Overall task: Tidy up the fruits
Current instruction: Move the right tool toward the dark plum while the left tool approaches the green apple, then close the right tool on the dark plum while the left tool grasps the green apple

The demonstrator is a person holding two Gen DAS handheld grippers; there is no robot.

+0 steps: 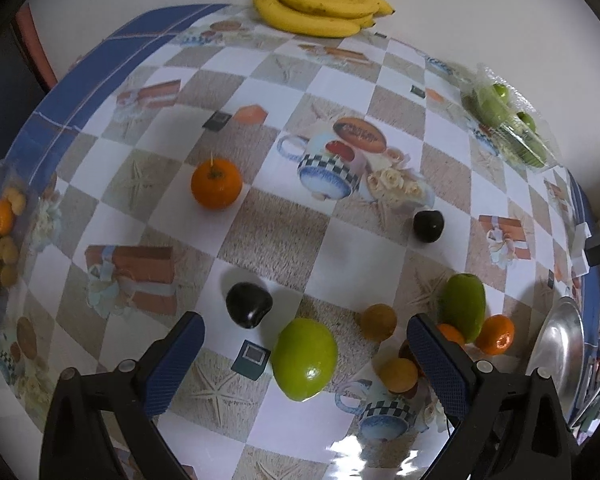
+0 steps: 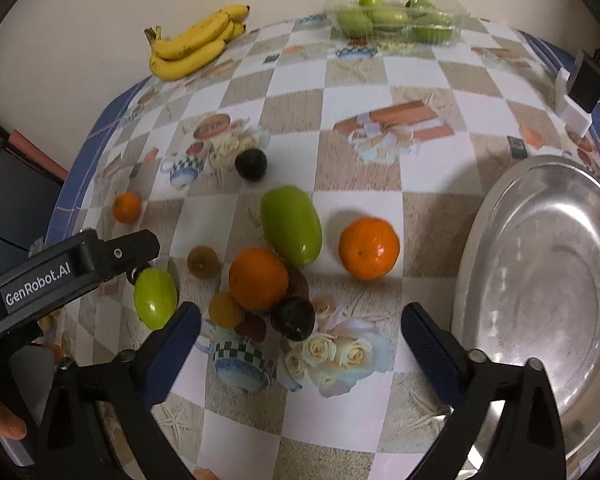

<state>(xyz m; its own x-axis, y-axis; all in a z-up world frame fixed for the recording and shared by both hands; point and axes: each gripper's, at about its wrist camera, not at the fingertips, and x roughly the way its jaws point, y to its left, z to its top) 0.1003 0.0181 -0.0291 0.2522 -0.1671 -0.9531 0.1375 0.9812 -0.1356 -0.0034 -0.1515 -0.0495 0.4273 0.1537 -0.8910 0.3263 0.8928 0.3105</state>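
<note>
Right wrist view, left to right around the steel plate as landmark: far left of it the left gripper, wide apart over a green fruit with no pad pressing it; nearer the plate a cluster of orange, dark plum and long green fruit; just left of its rim a lone orange. Right gripper beside the plate, jaws spread wide, nothing held. Well behind the plate, by the wall, bananas and a clear box of green fruit.
</note>
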